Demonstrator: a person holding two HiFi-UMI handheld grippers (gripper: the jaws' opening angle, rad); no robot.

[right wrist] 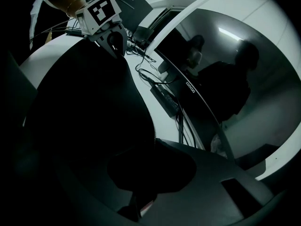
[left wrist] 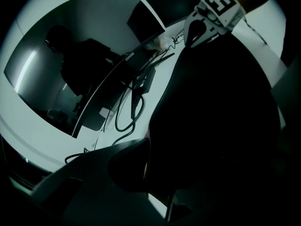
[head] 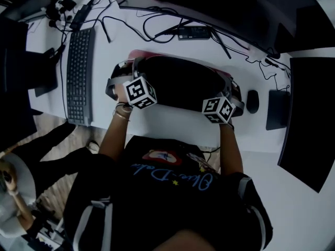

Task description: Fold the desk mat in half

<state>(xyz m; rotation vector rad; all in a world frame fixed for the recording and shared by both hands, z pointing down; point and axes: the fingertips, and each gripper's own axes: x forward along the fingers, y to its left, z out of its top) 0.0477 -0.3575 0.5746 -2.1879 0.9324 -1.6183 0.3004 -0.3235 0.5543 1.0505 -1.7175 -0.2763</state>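
Left gripper [left wrist: 147, 163]: clamped on desk mat [head: 178, 82] edge.
Right gripper [right wrist: 141, 192]: likewise clamped.
Head view only: keyboard [head: 79, 75], mouse [head: 252, 101].

Left gripper [left wrist: 146, 173] pinches edge of desk mat [left wrist: 216, 112].

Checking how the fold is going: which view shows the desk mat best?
The head view: it takes in nearly the whole black desk mat, bowed upward. The two gripper views each show only a dark corner, clamped in the left gripper or right gripper.
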